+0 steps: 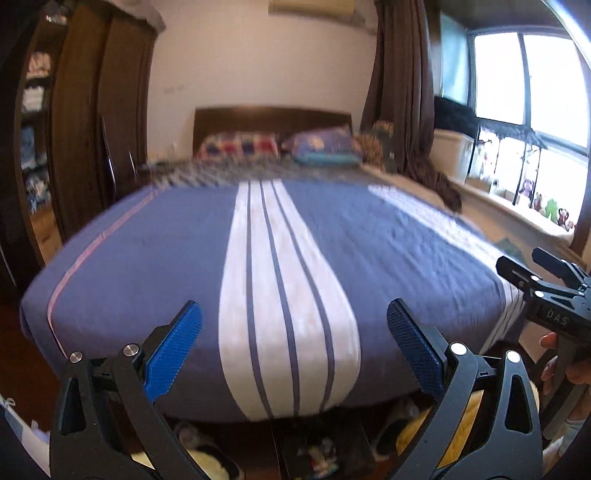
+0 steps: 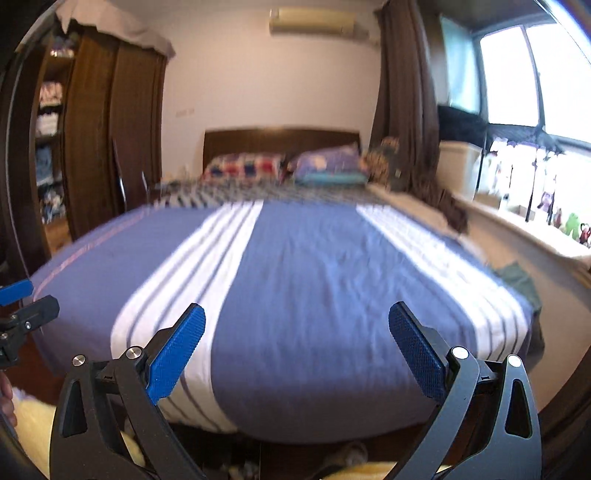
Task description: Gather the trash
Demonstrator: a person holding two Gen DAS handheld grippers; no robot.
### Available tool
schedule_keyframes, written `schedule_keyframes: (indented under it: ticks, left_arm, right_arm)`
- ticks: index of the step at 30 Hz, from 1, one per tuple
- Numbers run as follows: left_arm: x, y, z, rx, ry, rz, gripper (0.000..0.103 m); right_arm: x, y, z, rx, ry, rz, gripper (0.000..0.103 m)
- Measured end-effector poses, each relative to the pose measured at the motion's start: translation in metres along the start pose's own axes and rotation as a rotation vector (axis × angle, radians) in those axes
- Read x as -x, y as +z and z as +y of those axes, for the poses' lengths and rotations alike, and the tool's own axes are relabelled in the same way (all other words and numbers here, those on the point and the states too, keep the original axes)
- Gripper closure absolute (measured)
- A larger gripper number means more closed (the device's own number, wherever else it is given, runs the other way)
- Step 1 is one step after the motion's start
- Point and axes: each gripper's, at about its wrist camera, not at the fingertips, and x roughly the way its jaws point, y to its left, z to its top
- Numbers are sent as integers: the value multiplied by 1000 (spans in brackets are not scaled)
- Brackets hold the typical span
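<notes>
Both tools, left [image 1: 294, 349] and right [image 2: 296, 350], are spread wide and empty at the foot of the bed [image 1: 166, 258]. No trash is discernible. Pillows [image 1: 240, 146] lie by the headboard; a wardrobe [image 1: 92, 110] stands left.

A wide bed [image 1: 295, 258] fills the middle of the room, covered by a blue spread with white stripes running toward a dark wooden headboard [image 1: 271, 120]. Two patterned pillows [image 2: 284, 166] lie against it. A dark wooden wardrobe [image 1: 92, 122] stands on the left, its open shelves stacked with folded clothes. The wall [image 2: 266, 81] behind is pale, with an air conditioner [image 2: 314, 20] mounted high. Brown curtains [image 2: 406, 103] hang beside a bright window [image 2: 535, 74] on the right, and small toys [image 1: 550, 210] line the sill. The floor under the bed's foot is dark and cluttered.
</notes>
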Motion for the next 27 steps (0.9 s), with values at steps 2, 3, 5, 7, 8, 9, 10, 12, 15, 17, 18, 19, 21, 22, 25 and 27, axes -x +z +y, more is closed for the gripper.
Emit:
schedule_keyframes:
  ticks: [2,3,5,7,8,9,10,12,15,17,18,19,21,22,25,27]
  left_arm:
    - [12,11,-3,-9,4,-42,8]
    - [16,15,-5,-14,4,-60,8]
    - [23,25,-8,-21,13,-92,8]
    - [30,33,-10,-23,16,-118,8]
    - [32,35,-10,-23,16,-130,8]
    - [35,36,-10,-24,17,-141,8]
    - [37,39,-11,-28,18,-152,8]
    - [40,42,-12,-32,20,-168,8]
    - [44,43,-12,-19,19,-181,8]
    - [45,43,-10,-19,25,-187,8]
    - [45,43,-12,-22,31,-188,8]
    - [45,42,-12,-25,32,-188,8]
    - [45,41,-11,-26,25,-183,8]
    - [45,40,-12,-28,21,-181,8]
    - [47,40,-13,-32,19,-181,8]
    - [48,41,-13,-31,19,-182,8]
  right_arm:
    - [13,13,-2,-5,-9,-50,3]
    - [18,19,-3,-6,-11,-71,3]
    - [23,27,-3,-9,-11,-96,3]
    - [30,35,-5,-12,-17,-125,3]
    - [32,38,-5,-13,-22,-133,3]
    - [34,41,-6,-15,-27,-144,3]
    - [35,43,-6,-18,-30,-152,3]
    - [40,46,-8,-25,-31,-165,3]
    - [45,48,-6,-32,-46,-180,3]
    - [47,48,-5,-32,-55,-182,3]
    - [48,48,-4,-29,-56,-183,3]
    - [48,47,-3,-23,-54,-184,3]
    - [49,47,0,-21,-49,-180,3]
    - [48,46,0,-21,-44,-175,3]
    - [47,46,2,-17,-40,-167,3]
    - [48,45,3,-18,-37,-168,3]
